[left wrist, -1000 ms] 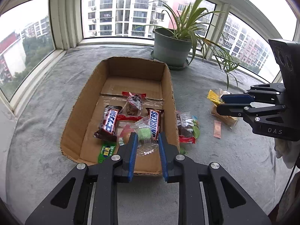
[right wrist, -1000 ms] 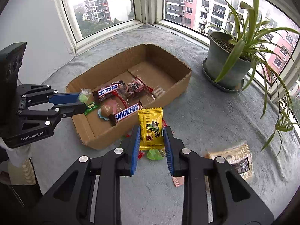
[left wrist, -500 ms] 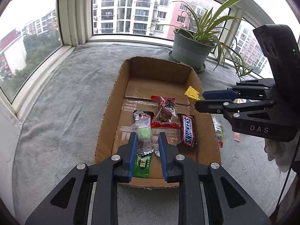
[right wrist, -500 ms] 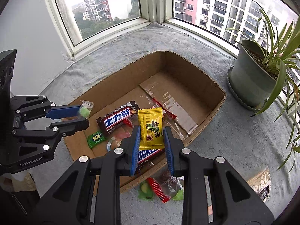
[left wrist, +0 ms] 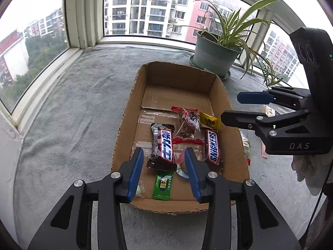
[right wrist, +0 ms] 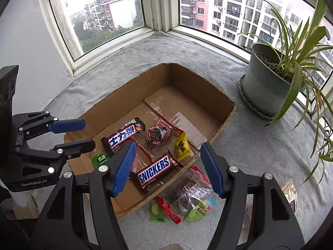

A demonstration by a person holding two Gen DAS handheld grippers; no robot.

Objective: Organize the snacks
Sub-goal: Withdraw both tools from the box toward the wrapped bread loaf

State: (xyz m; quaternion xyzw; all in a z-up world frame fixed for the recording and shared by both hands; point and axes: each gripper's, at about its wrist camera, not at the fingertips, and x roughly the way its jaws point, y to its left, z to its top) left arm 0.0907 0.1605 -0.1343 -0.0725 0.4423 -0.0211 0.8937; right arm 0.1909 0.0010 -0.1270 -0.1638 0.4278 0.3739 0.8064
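So both grippers are hanging over the near end of the cardboard box [left wrist: 129, 112], and both have their jaws spread wide with nothing between them. The left gripper [left wrist: 164, 170] sits over the near short wall, and the right gripper [right wrist: 168, 166] comes in from the box's right side.

Inside the box there's a decent pile. A Snickers bar [right wrist: 155, 171] lies close to the right wall, and a second dark chocolate bar with Chinese lettering [left wrist: 163, 145] lies roughly parallel to it further left. Between and a bit beyond them is a clear packet with red trim and dark stuff inside [left wrist: 188, 125]. The yellow snack packet [right wrist: 182, 146] rests against the right wall just past the Snickers, tipped up on the cardboard. A small green packet [left wrist: 163, 184] lies flat near the front wall, and a clear wrapper with a green candy [left wrist: 139, 188] peeks out behind the left gripper's left finger.

Outside the box, on the grey blanket [left wrist: 72, 114] covering the window ledge, a clear bag of dark snacks with red and green edges [right wrist: 187, 195] lies right against the box's right wall. Another brownish packet [right wrist: 290, 189] lies further off to the right, too blurry to read. A potted spider plant [right wrist: 268, 83] stands past the far right corner of the box.
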